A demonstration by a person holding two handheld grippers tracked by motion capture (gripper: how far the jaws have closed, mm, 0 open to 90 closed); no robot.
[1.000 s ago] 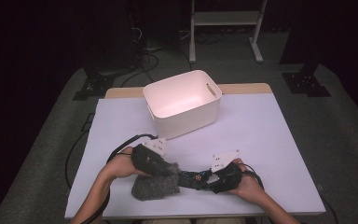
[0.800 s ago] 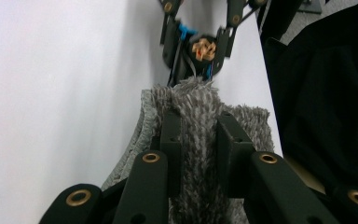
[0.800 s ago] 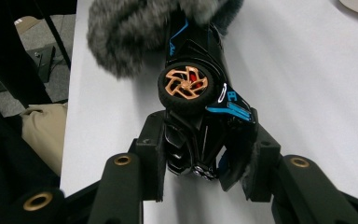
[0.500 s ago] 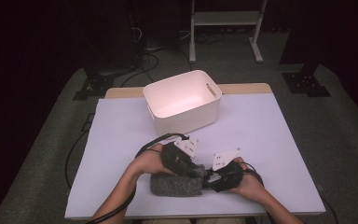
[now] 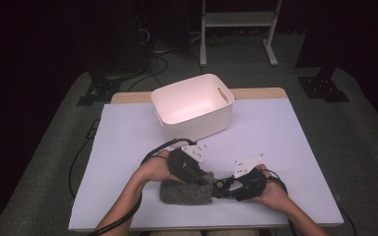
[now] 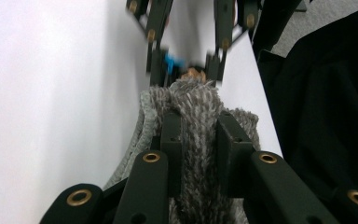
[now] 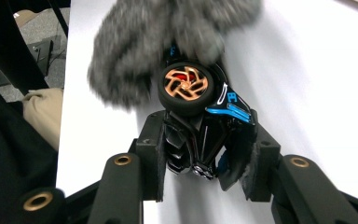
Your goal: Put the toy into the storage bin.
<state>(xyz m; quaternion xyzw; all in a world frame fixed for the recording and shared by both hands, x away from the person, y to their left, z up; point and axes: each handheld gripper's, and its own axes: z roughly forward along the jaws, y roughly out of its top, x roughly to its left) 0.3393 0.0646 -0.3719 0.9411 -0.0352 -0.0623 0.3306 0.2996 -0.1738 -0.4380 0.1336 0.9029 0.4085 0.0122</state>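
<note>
Two tools busy at near edge of white worktop (image 5: 295,132). Your left tool (image 5: 203,181) clamped on grey fuzzy cloth (image 5: 184,192), jaws pinching fold. Your right tool (image 5: 226,186) gripping black-blue toy car (image 7: 205,126), orange wheel up, nose touching cloth. White bin (image 5: 193,105) stands farther back, well apart.

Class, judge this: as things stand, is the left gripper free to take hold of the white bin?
Probably not: the left gripper is shut on the grey fuzzy cloth, though the table between it and the white bin looks clear.
</note>
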